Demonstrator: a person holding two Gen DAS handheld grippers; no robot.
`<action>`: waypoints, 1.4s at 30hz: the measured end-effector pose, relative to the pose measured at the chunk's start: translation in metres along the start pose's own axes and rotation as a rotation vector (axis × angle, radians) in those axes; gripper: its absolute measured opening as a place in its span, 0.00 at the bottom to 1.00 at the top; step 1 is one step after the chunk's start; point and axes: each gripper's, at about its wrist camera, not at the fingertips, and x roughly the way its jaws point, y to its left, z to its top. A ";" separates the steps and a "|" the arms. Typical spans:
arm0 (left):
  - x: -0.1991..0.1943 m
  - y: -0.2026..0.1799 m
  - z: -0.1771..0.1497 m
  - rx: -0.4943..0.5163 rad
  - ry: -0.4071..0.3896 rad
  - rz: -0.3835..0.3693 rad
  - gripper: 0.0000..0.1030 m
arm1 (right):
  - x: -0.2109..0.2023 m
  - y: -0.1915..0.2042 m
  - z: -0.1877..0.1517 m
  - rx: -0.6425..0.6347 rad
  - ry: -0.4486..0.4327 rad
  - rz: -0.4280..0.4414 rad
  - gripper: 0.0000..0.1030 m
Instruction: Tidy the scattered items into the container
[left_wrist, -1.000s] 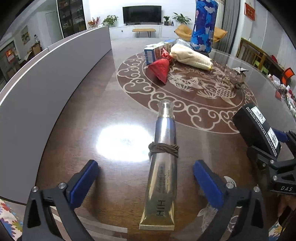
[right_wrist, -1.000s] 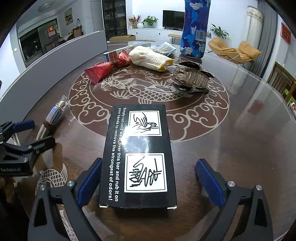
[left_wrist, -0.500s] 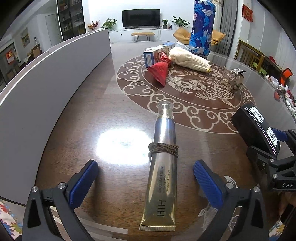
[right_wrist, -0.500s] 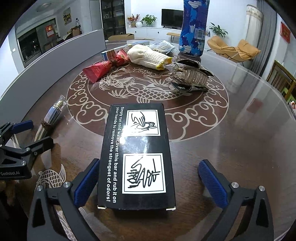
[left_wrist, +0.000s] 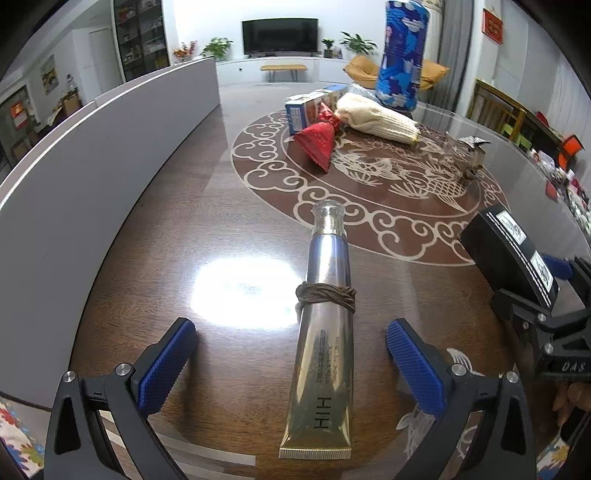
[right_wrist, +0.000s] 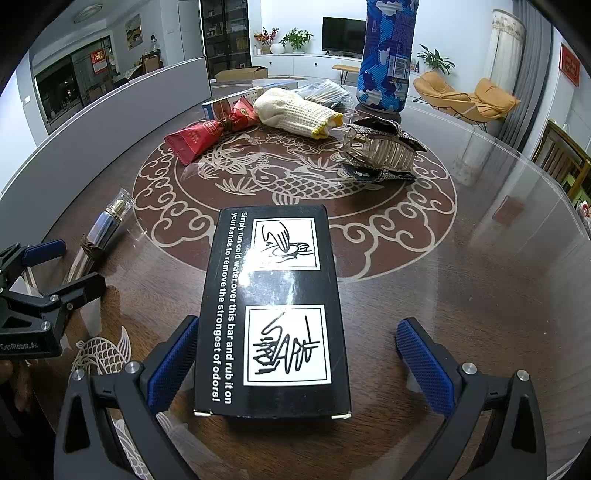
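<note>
A silver-gold cream tube with a brown band lies on the table between the fingers of my left gripper, which stands open around it without touching. A black box with white print lies between the fingers of my right gripper, also open, its left pad close to the box's side. The tube and left gripper show at the left of the right wrist view. The box shows at the right of the left wrist view. No container is plainly seen.
Farther back lie a red packet, a knitted cream glove, a blue-white carton, a jewelled hair claw and a tall blue patterned cylinder. A grey curved wall runs along the table's left.
Both grippers have backed off slightly, and the right gripper's fingers stand a little lower in the frame. The tube and the box lie where they were.
</note>
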 end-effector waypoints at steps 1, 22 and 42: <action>0.000 0.001 0.000 0.024 0.011 -0.017 1.00 | 0.000 0.000 0.000 -0.002 0.004 0.003 1.00; 0.015 -0.019 0.052 0.163 0.214 -0.103 0.29 | 0.030 0.008 0.070 -0.102 0.394 0.188 0.58; -0.077 0.021 0.043 0.100 -0.020 -0.108 0.28 | -0.039 0.017 0.096 -0.080 0.245 0.255 0.58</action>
